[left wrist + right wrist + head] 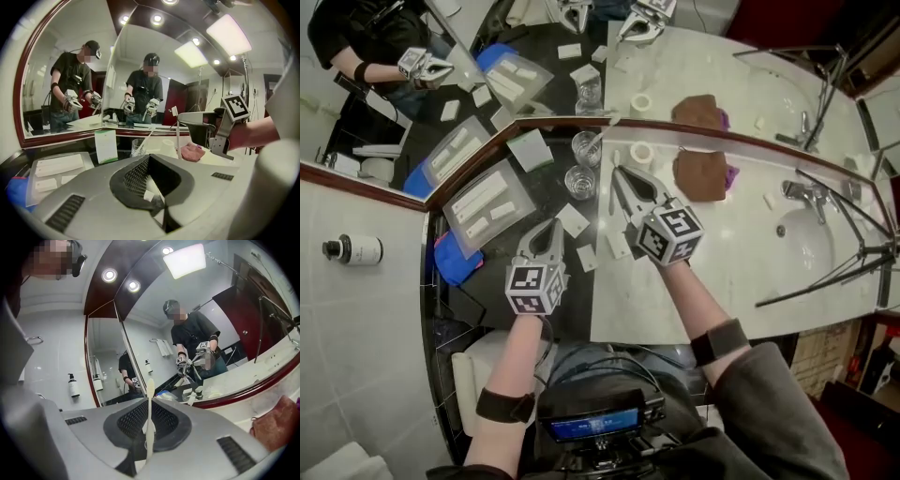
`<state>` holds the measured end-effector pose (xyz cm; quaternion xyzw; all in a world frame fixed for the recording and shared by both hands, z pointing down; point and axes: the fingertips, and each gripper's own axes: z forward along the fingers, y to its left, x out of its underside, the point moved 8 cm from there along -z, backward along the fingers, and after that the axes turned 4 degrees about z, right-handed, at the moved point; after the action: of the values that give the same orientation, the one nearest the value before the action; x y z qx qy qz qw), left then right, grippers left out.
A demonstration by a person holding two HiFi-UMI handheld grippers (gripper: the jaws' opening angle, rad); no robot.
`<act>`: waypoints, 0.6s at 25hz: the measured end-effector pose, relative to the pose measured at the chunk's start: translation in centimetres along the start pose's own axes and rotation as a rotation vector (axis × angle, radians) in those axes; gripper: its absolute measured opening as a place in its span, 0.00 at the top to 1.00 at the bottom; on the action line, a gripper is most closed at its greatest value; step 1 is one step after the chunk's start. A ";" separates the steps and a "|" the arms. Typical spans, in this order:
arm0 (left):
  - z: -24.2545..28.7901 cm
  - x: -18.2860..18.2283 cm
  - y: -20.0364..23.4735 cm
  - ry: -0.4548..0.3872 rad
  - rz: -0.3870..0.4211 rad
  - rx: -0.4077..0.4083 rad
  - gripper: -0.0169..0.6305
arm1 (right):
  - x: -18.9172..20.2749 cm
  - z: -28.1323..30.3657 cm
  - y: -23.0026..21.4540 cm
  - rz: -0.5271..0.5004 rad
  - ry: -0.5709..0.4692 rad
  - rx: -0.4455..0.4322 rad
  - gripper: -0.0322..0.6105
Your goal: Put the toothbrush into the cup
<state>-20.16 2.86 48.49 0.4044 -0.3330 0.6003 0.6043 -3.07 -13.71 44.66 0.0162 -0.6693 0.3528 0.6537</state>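
My right gripper [619,175] is shut on a white toothbrush [149,418], which stands upright between its jaws with the head on top. From the left gripper view the same toothbrush [177,137] hangs down from the right gripper [182,117]. Two clear glass cups stand by the mirror corner. The far cup [586,147] holds another toothbrush, and the near cup [578,181] looks empty. The right gripper's tips are just right of the near cup. My left gripper [552,226] is shut and lies lower left of the cups, over the dark counter.
A brown cloth [701,173] and a white roll [642,153] lie on the marble counter [741,281]. The sink [811,239] with its tap [802,194] and tripod legs [825,277] are at the right. Clear packets [483,202], a blue thing [455,258] and small white packets sit left.
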 end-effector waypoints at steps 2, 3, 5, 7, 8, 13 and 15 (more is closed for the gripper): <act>0.6 0.0 0.7 -0.002 -0.002 -0.002 0.97 | 0.0 1.6 0.2 0.005 -0.013 -0.008 0.89; 0.9 0.1 1.0 -0.002 -0.004 -0.002 0.97 | 0.1 2.4 0.3 0.007 -0.018 -0.011 0.89; 1.4 0.3 1.7 -0.003 -0.007 -0.004 0.97 | 0.2 3.9 0.4 0.014 -0.028 -0.016 0.89; 1.8 0.5 2.3 -0.001 -0.010 -0.005 0.97 | 0.2 5.1 0.4 0.022 -0.040 -0.018 0.89; 2.1 0.6 2.6 0.000 -0.011 -0.006 0.97 | 0.3 5.7 0.4 0.028 -0.046 -0.016 0.89; 3.1 1.1 4.1 0.001 -0.017 -0.006 0.97 | 1.1 8.2 0.0 0.059 -0.063 0.005 0.89; 3.4 1.2 4.6 0.004 -0.021 -0.006 0.97 | 1.7 9.0 0.0 0.062 -0.063 0.014 0.89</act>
<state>-24.38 0.21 51.52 0.4050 -0.3294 0.5936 0.6125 -11.05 -17.45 47.09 0.0109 -0.6871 0.3769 0.6210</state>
